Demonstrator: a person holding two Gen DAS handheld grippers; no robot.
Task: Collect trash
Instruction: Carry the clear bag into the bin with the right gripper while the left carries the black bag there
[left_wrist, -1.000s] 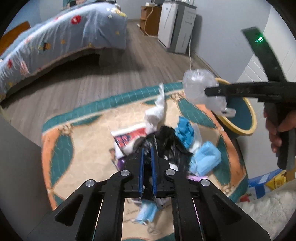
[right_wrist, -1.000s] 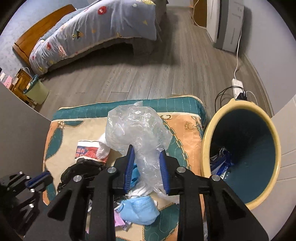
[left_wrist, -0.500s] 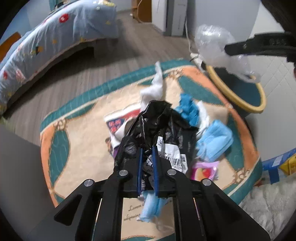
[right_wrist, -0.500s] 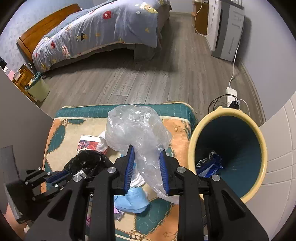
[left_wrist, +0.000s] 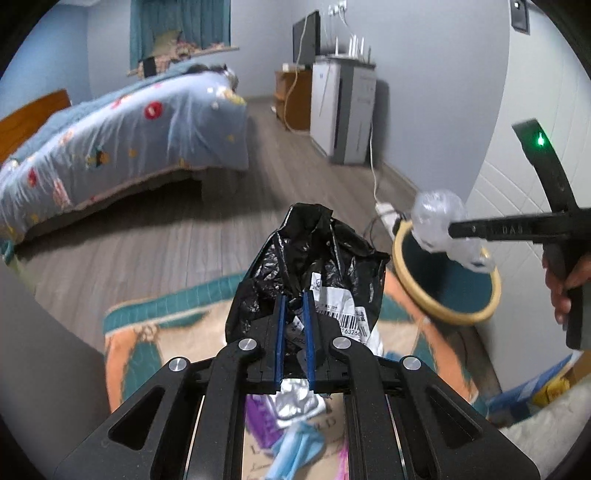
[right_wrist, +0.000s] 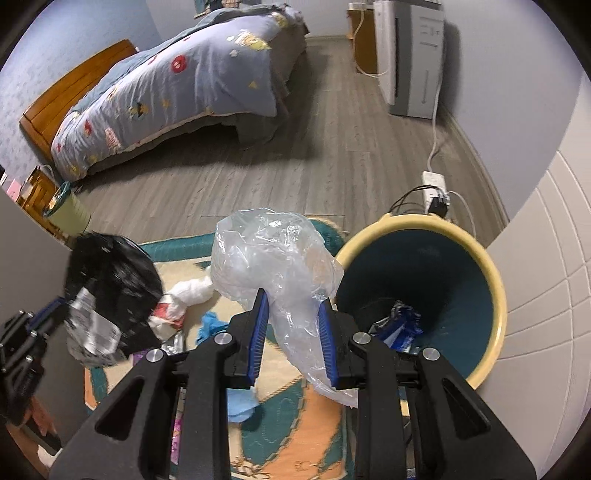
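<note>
While your right gripper (right_wrist: 291, 332) pinches the clear plastic bag (right_wrist: 273, 258) between its blue pads, you have the bin (right_wrist: 495, 295) just off to the right of those fingers, its mouth tilted toward you and a few wrappers already lying inside. Your left gripper (left_wrist: 294, 325) is clamped on the crumpled black bag (left_wrist: 310, 258), which bulges up and ahead of the fingertips with a white barcode label (left_wrist: 347, 314) showing on its right side.

To drop the clear bag cleanly, I judge you should carry the fingers further right until the whole bundle hangs over the open mouth, not over the yellow rim, and only then let the pads part. The film is light and may cling to a pad, so a small shake could be needed. Its tail trails down below the fingers on the right side, nearest the bin; lead with that end.

The clear bag's long axis runs roughly from that low tail, up through the pads, to the puffed head ahead of and slightly left of the fingertips. The black bag stands more or less along your left fingers, widest just beyond them and narrowing to a peak at the far end.

Below both grippers, a blue mask (right_wrist: 240, 402) and other scraps lie on the patterned rug (right_wrist: 303, 435), so much of the collecting appears not yet done.
</note>
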